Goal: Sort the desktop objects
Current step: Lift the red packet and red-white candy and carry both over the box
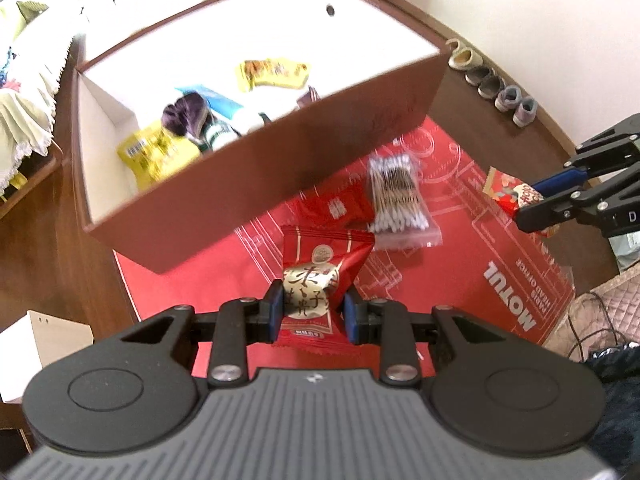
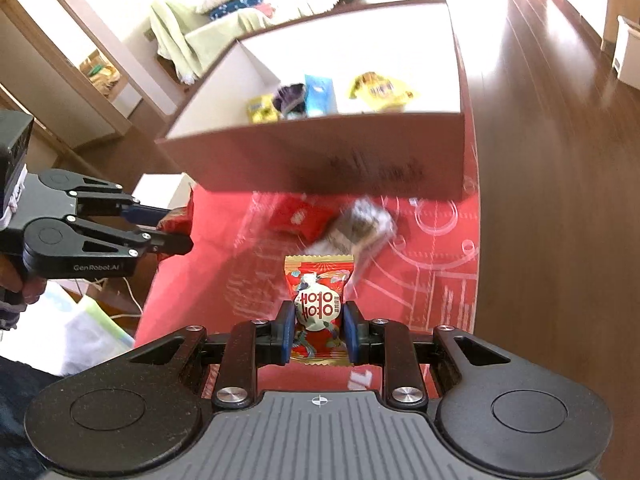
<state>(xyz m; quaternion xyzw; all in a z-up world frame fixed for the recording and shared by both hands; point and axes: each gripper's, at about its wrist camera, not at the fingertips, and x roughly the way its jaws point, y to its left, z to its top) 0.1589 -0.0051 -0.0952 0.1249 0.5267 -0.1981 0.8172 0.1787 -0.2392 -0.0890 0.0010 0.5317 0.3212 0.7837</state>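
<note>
The left claw (image 1: 310,312) is clenched on a red snack packet with gold lettering (image 1: 320,276), its blue pads (image 1: 276,310) pinching the lower half while the top corners stand free. The right claw (image 2: 318,330) likewise grips a second red packet with a gold crimped edge (image 2: 319,296) around its middle. Both packets hang above the red mat (image 1: 460,272) on the desk, just near of the brown box (image 1: 248,184).

These pouches look light, soft and air-filled, with slick foil; squeezed across the belly they may slip or crumple, so a hold near the crimped seam would likely be surer.

Beyond the claws, a bag of cotton swabs (image 1: 396,200) and a flat red sachet (image 1: 340,204) lie on the mat close to the box's near wall. The box is open-topped and white inside, with several items clustered at its near left end; the far right part looks free. Its near wall stands tall, so each packet must probably clear that rim before release.
</note>
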